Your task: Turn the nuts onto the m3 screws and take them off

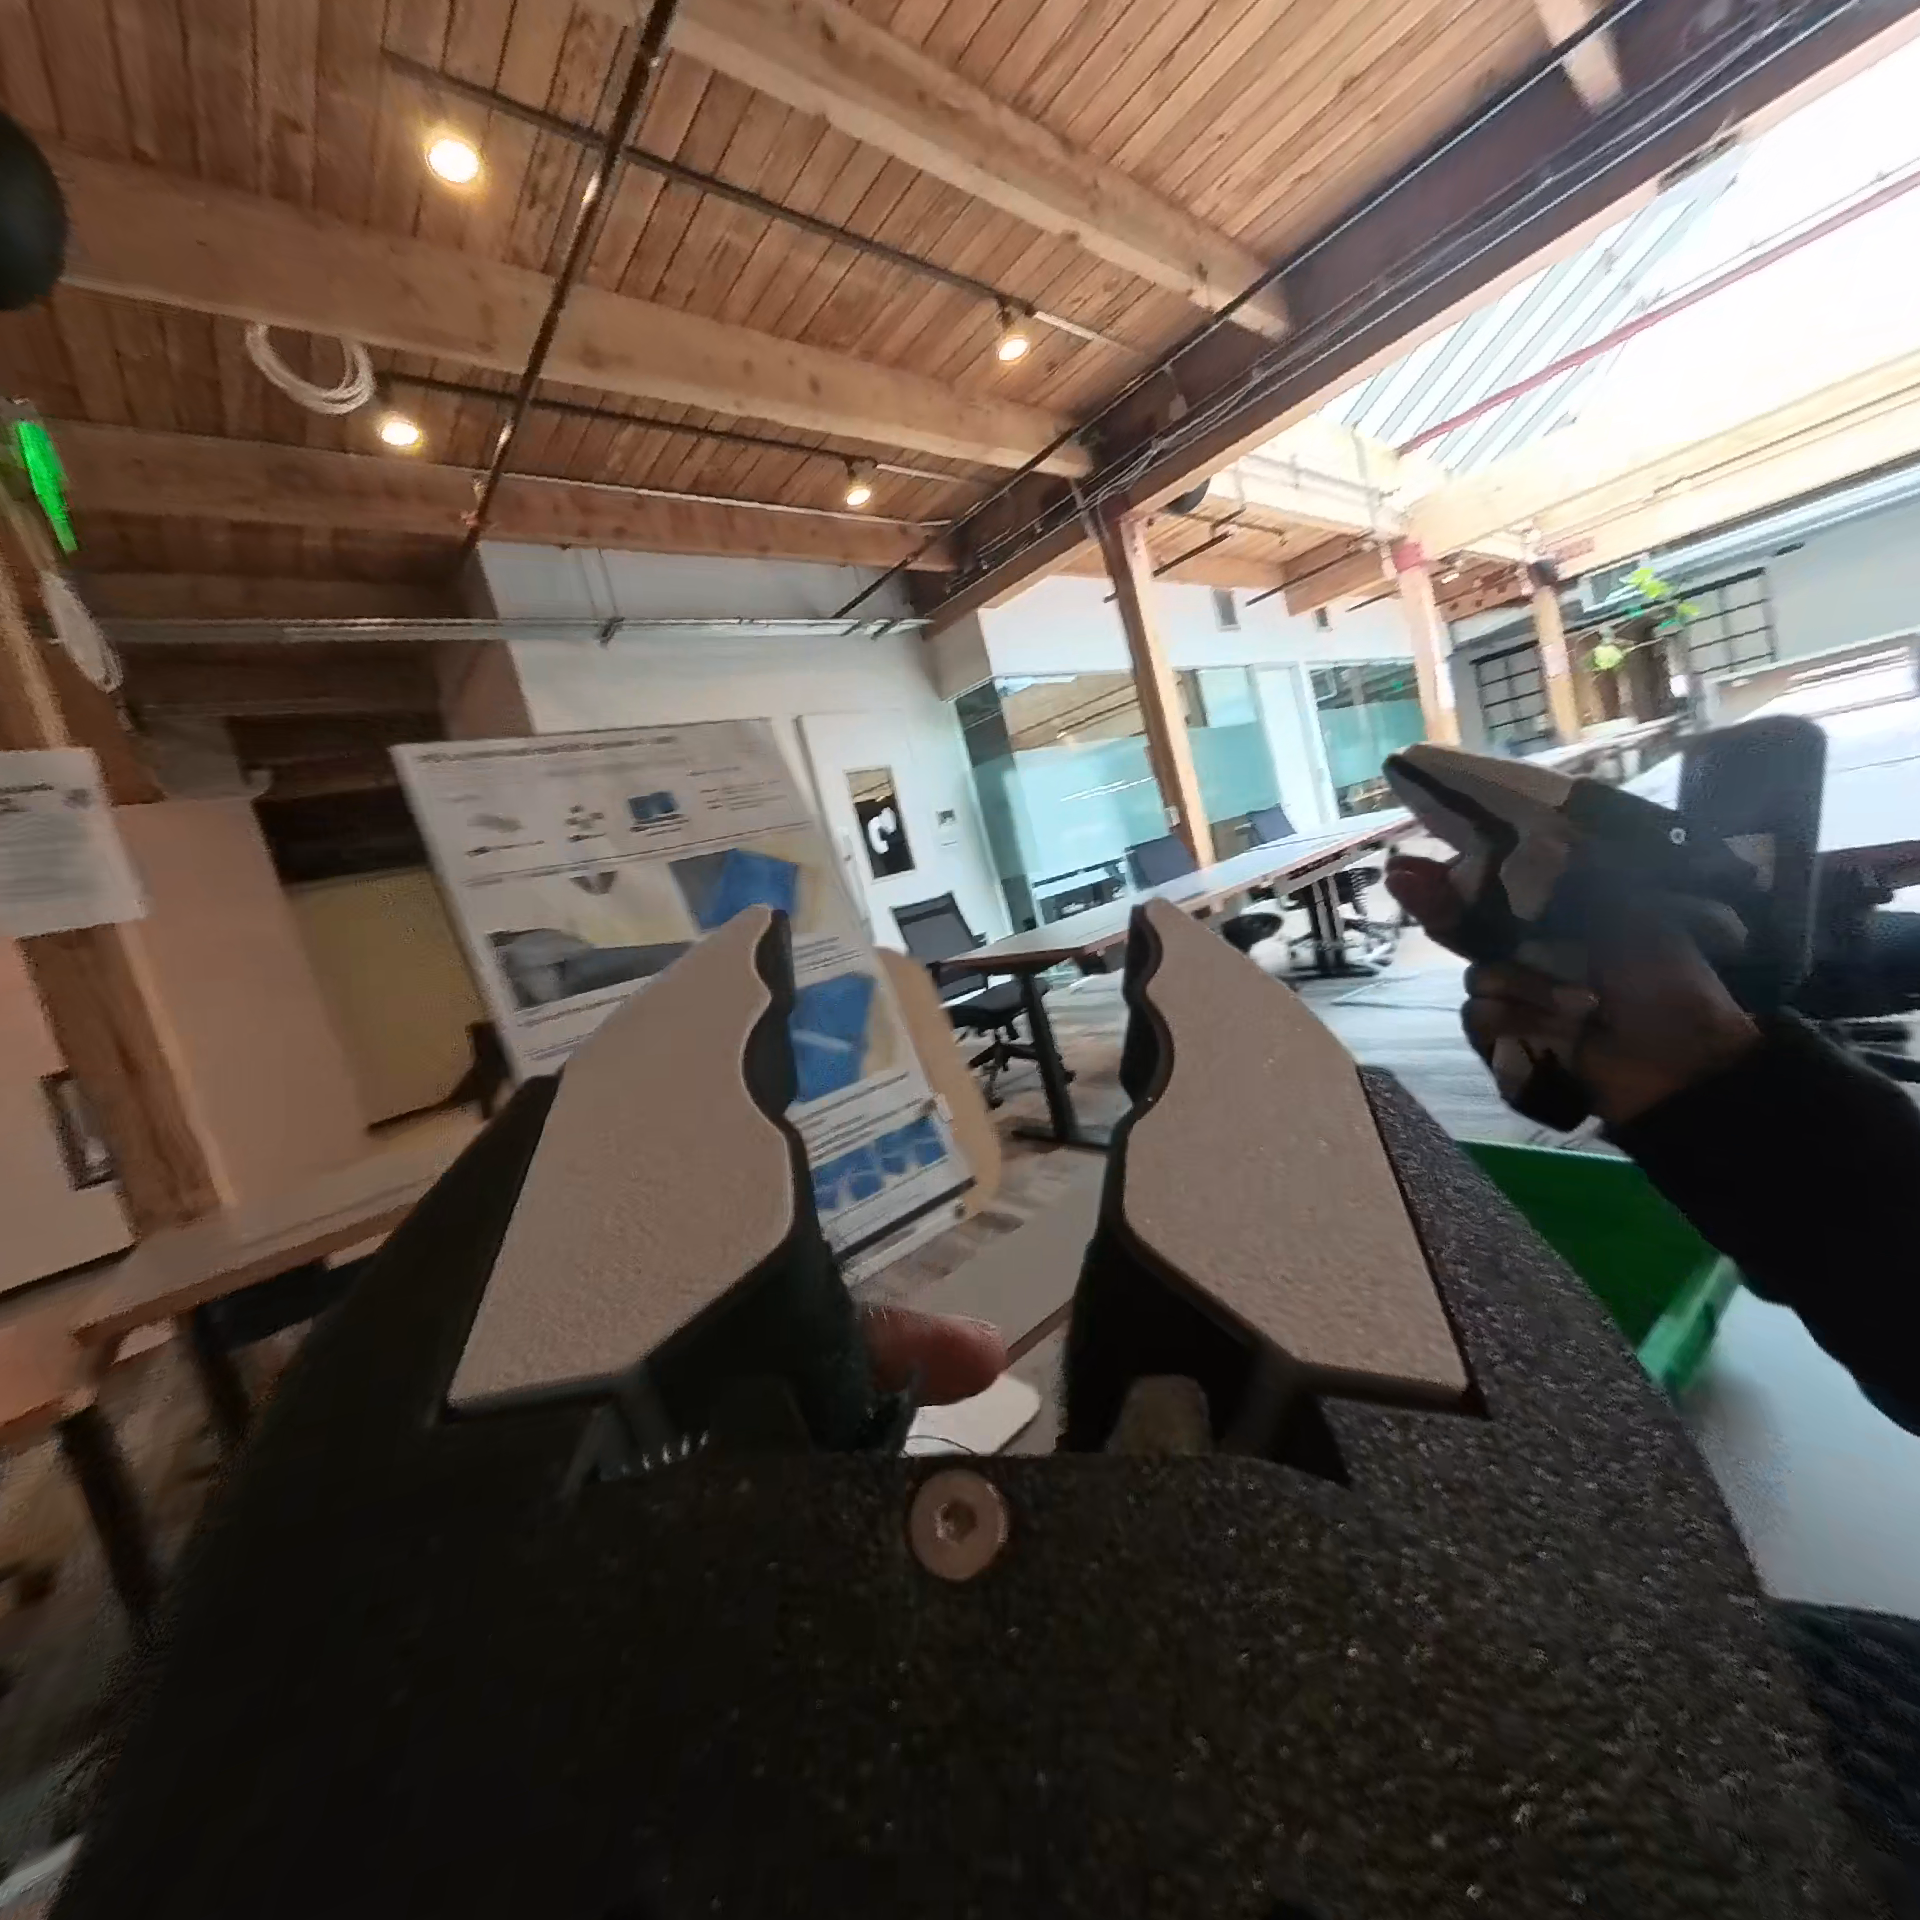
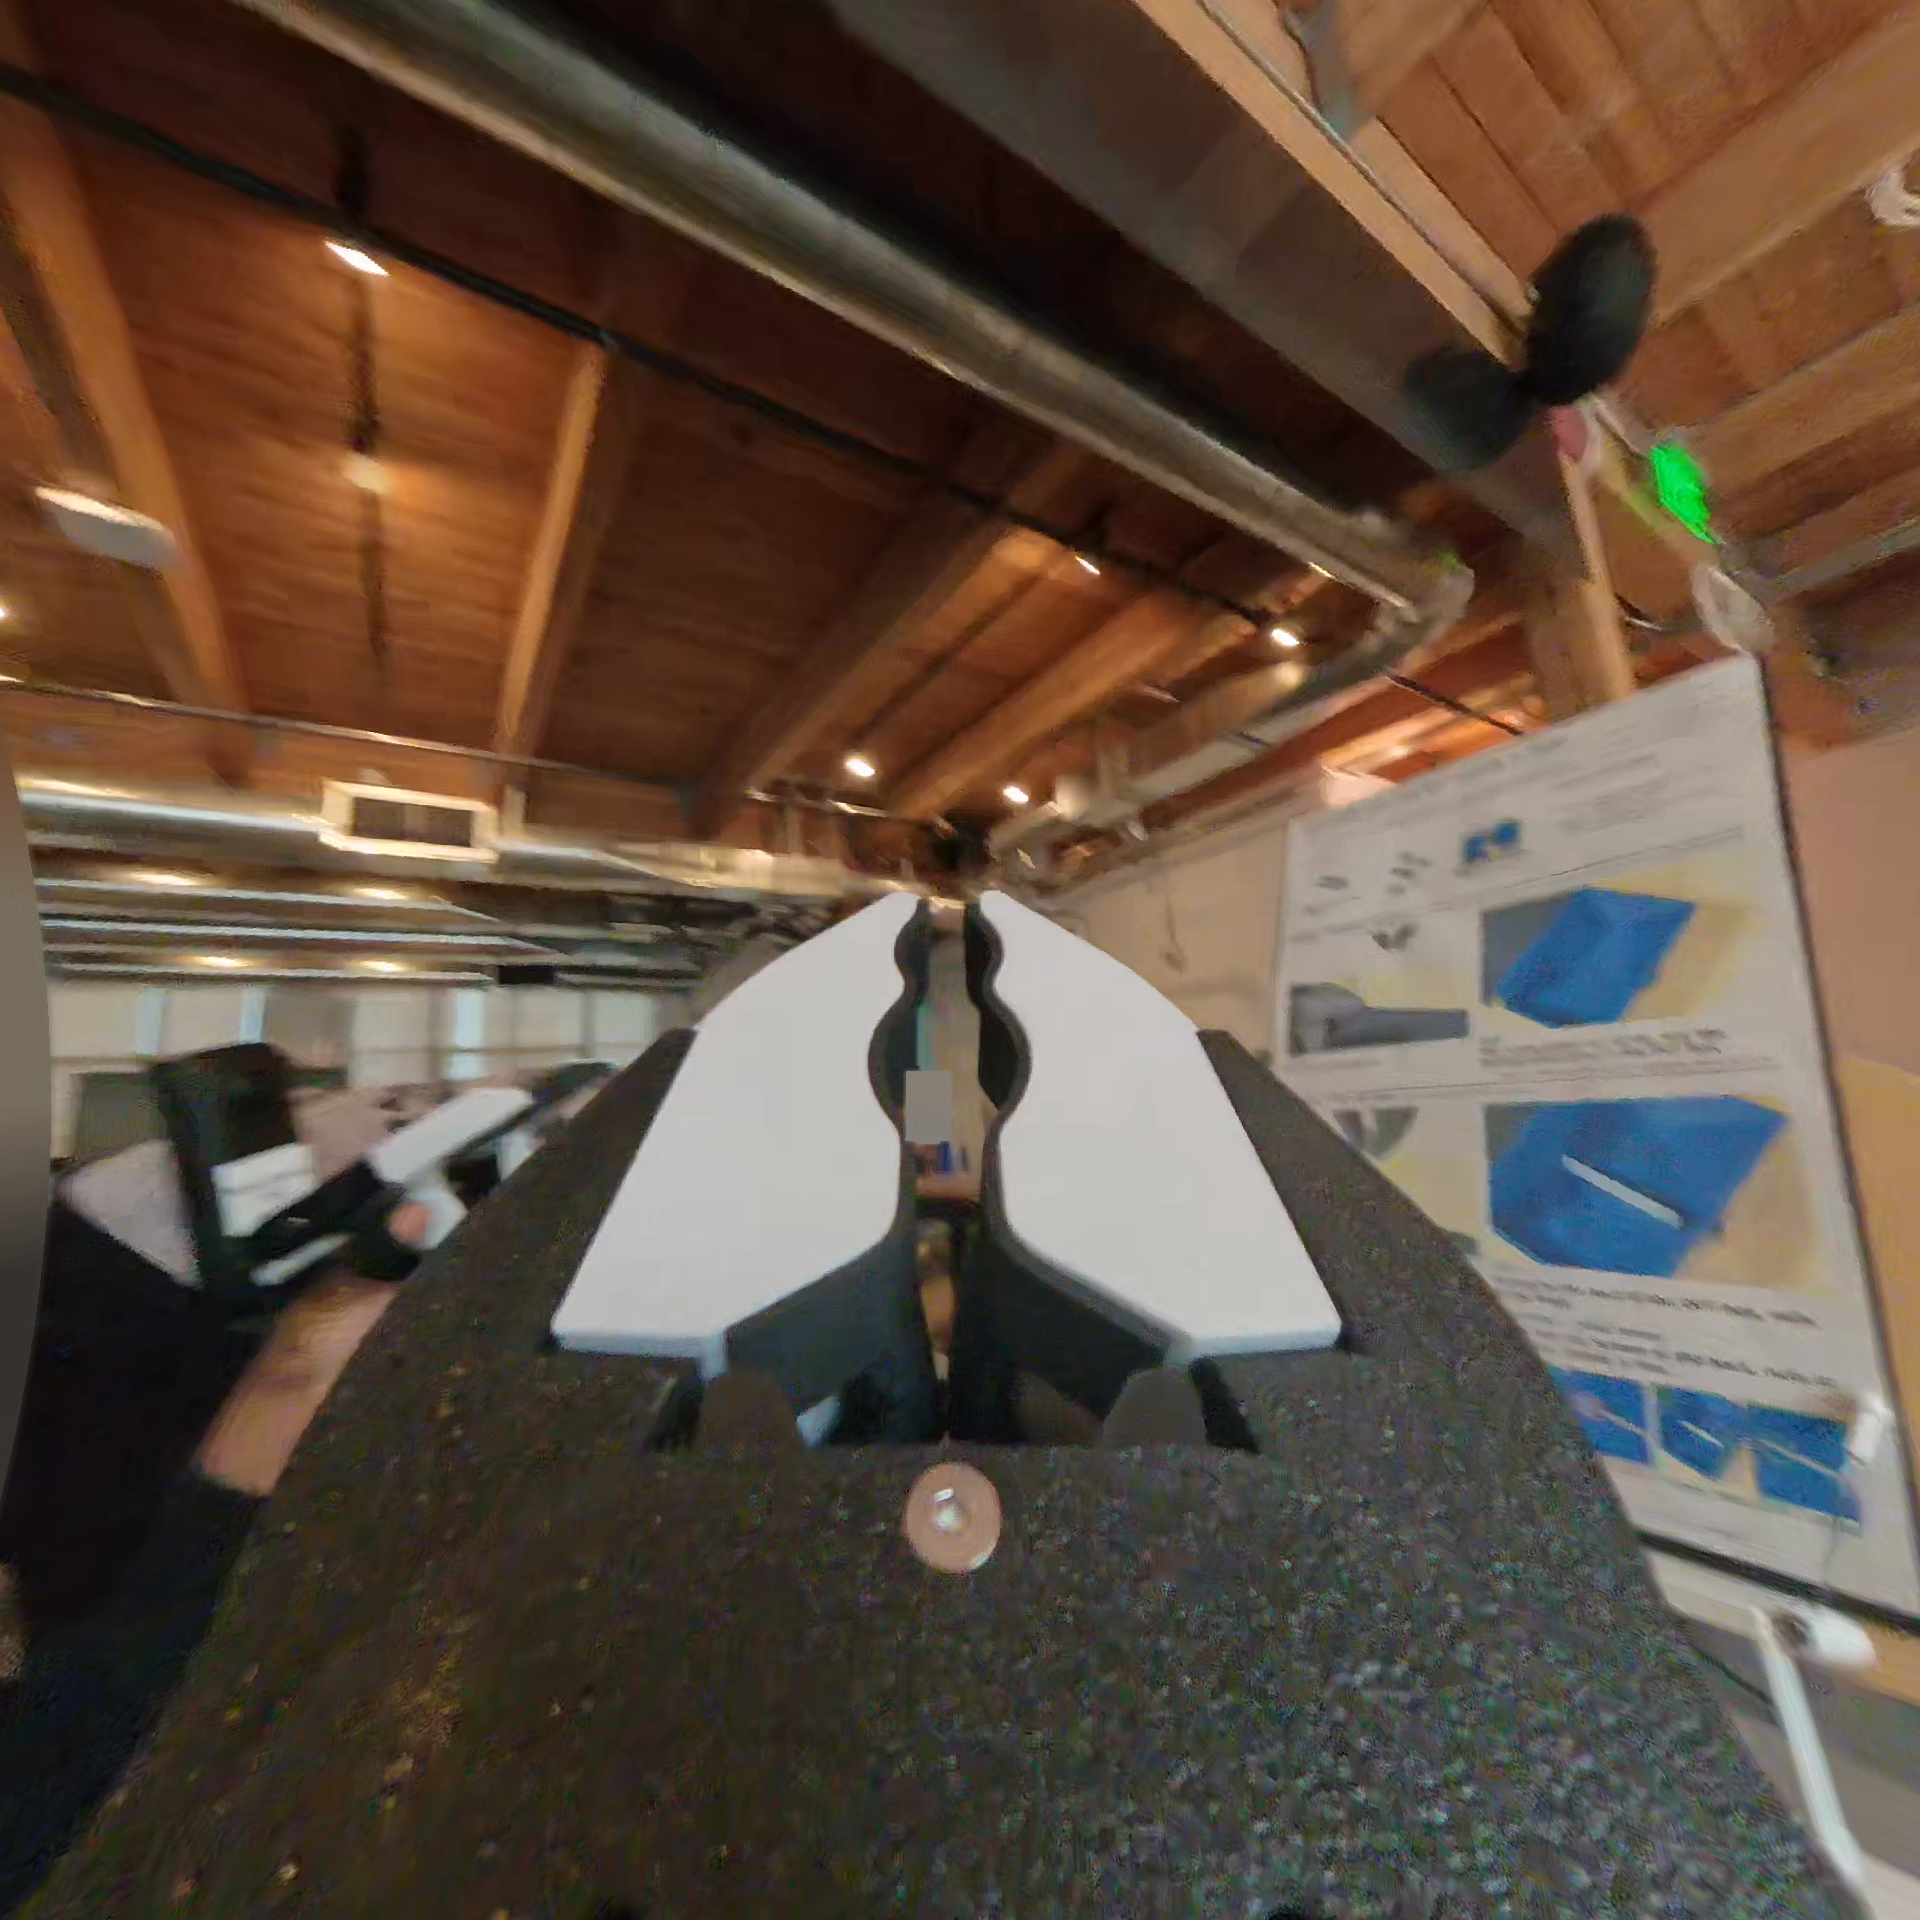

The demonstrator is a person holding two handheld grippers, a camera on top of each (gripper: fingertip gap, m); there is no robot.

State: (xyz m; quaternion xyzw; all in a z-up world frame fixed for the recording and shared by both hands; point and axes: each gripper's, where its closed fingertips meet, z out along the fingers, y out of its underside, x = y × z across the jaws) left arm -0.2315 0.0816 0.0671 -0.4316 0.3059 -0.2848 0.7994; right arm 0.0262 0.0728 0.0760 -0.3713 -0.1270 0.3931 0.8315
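Observation:
No nuts or screws show in either view. Both grippers are raised and point out into the room and up at the wooden ceiling. My left gripper (image 1: 956, 935) is open, with a wide gap between its grey fingers and nothing in it. My right gripper (image 2: 948, 906) has its fingers drawn together, with only a thin slit at the tips, and I see nothing between them. In the left wrist view the right gripper (image 1: 1403, 774) is at the right, shut, in a person's hand (image 1: 1579, 1023). The left gripper (image 2: 416, 1153) is a blurred shape at the left of the right wrist view.
A poster board with blue pictures (image 1: 644, 935) stands ahead of the left gripper and shows at the right of the right wrist view (image 2: 1558, 1143). A green object (image 1: 1590, 1226) sits on a pale table (image 1: 1787, 1475). Long tables and office chairs (image 1: 1143, 914) fill the room behind. The left gripper's tips are roughly 25 cm from the right gripper's.

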